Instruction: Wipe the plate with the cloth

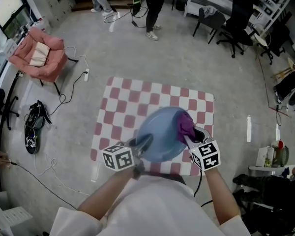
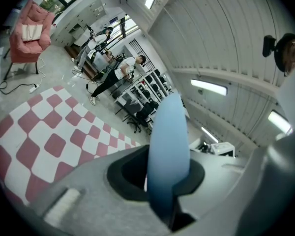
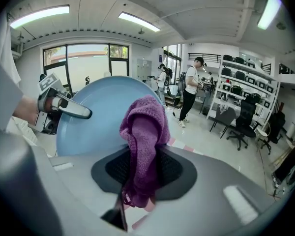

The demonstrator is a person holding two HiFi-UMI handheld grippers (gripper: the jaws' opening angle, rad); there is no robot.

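The left tool is clamped on the rim of the blue plate. Its own view shows the plate edge-on, wedged between the two pads, with most of the plate reaching out ahead of the jaws. The right tool is closed on a bunched purple knitted cloth. The cloth stands up out of its jaws and meets the plate's face on the side nearest that tool. Both are held in the air above a red-and-white checkered mat on the floor, with nothing under the plate to support it.

The main risk is the plate's narrow hold. Only a small bite of rim sits in the left tool, so a firm push from the cloth far from that tool could probably lever the plate round in the pads or work it loose. It would then drop to the mat.

The cloth is a lesser worry. It is pinched as a narrow fold with loose threads hanging below the jaws. If it drags hard across the plate it may pull out, or the bare jaw tips may scrape the surface.
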